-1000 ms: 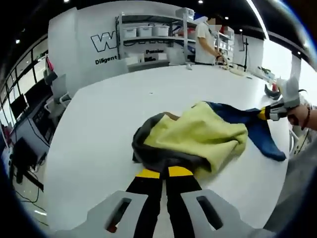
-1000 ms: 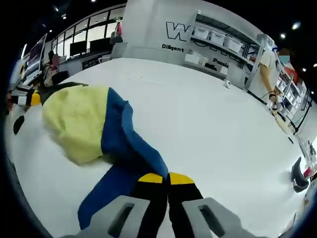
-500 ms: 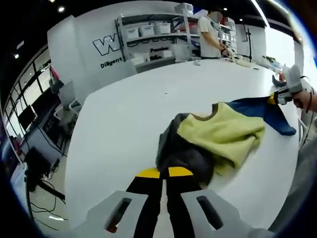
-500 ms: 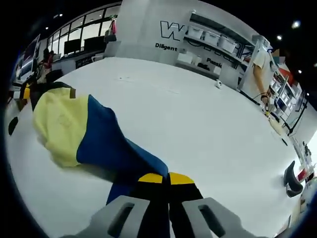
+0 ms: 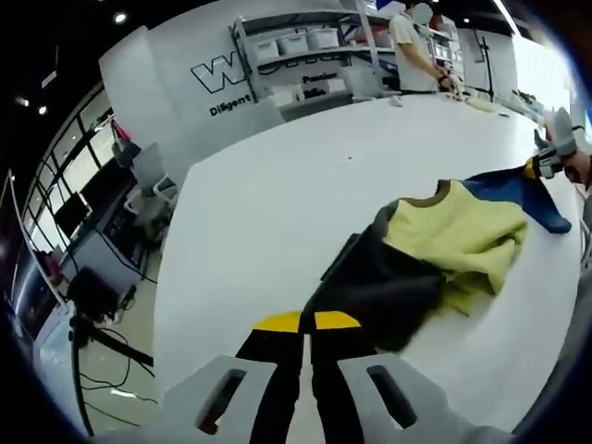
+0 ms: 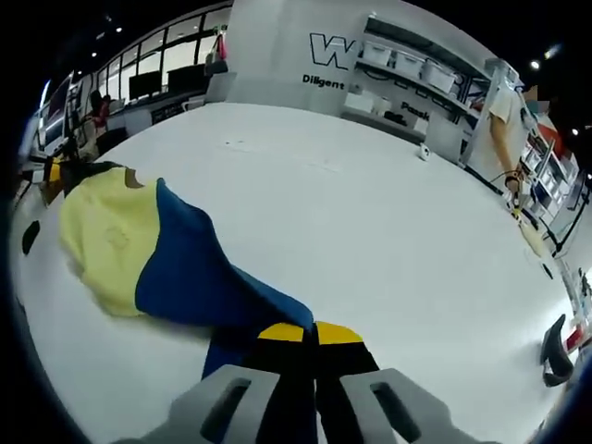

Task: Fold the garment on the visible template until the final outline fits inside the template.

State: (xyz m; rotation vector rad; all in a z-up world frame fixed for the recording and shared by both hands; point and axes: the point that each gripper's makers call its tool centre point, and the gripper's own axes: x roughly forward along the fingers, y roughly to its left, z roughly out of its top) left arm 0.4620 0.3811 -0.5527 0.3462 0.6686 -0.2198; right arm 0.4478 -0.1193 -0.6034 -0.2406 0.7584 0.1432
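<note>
Two grippers are clamped on one garment (image 5: 435, 259), which is stretched between them across the white table (image 5: 277, 203). The dark grey end is pinched between the closed jaws of the left gripper (image 5: 306, 321), the yellow middle lies just beyond them, and the blue end is pinched between the closed jaws of the right gripper (image 6: 310, 331). A person (image 6: 504, 116) is seen far beyond the right gripper, by shelving (image 6: 407, 69).

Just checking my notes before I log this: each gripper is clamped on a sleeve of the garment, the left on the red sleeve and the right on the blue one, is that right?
Not quite. The left gripper is shut on a dark grey sleeve, not a red one, as the left gripper view shows. The right gripper is indeed shut on the blue sleeve of the garment.
</note>
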